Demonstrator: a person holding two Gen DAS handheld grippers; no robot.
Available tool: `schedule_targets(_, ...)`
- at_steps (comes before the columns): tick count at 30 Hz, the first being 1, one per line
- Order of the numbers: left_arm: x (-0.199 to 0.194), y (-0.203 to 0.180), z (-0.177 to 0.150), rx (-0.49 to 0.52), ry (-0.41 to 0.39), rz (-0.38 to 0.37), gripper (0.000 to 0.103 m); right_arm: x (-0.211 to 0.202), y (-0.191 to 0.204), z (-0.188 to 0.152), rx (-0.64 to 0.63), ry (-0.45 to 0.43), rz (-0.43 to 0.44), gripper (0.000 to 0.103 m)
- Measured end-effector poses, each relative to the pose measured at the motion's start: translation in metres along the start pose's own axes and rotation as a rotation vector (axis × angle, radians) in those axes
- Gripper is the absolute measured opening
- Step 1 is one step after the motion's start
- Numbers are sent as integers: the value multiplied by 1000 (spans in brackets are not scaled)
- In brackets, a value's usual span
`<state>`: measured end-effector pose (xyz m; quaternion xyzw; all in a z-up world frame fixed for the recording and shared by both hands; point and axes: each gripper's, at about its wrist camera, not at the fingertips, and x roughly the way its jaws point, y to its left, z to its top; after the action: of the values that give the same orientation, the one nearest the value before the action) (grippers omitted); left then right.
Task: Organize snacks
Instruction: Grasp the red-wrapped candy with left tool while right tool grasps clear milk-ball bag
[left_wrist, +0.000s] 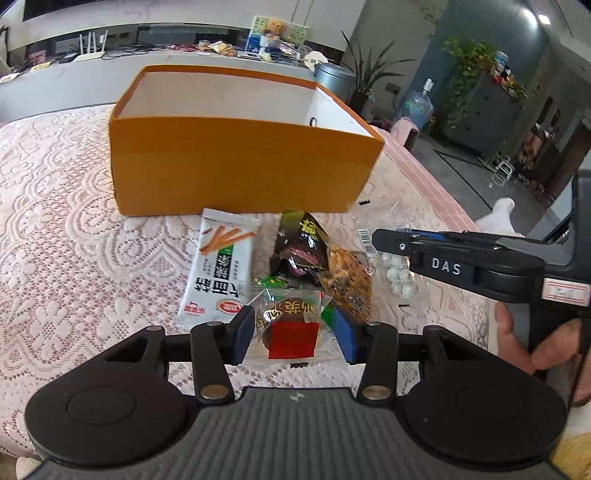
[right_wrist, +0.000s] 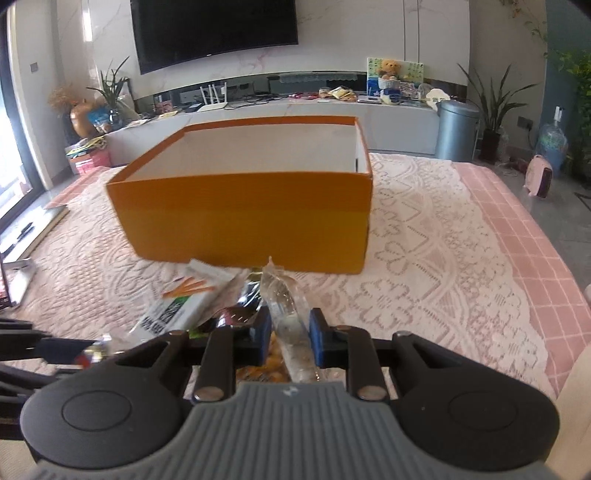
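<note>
While each gripper pinches crinkly clear packets, the orange box (left_wrist: 240, 166) stands rectangular.

We see the open box (left_wrist: 236, 162) on the surface (left_wrist: 66, 236), the snack packets (left_wrist: 221, 273) clustered just before it, and the TV console (right_wrist: 295, 110) behind.
</note>
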<state>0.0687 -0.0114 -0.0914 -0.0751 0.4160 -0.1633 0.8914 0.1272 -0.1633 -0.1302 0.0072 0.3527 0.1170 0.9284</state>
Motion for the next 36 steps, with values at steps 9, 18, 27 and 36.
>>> schedule_targets(9, 7, 6, 0, -10, 5, 18, 53, 31, -10, -4, -5, 50, -51, 27)
schedule_targets(18, 13, 10, 0, -13, 14, 26, 53, 43, -22, -13, 11, 31, 10, 31)
schedule_targets(27, 15, 12, -1, -6, 24, 32, 53, 45, -18, -19, -94, -5, -95, 69)
schedule_targets(36, 22, 17, 0, -11, 40, 40, 53, 71, -52, -18, 70, 75, -54, 69)
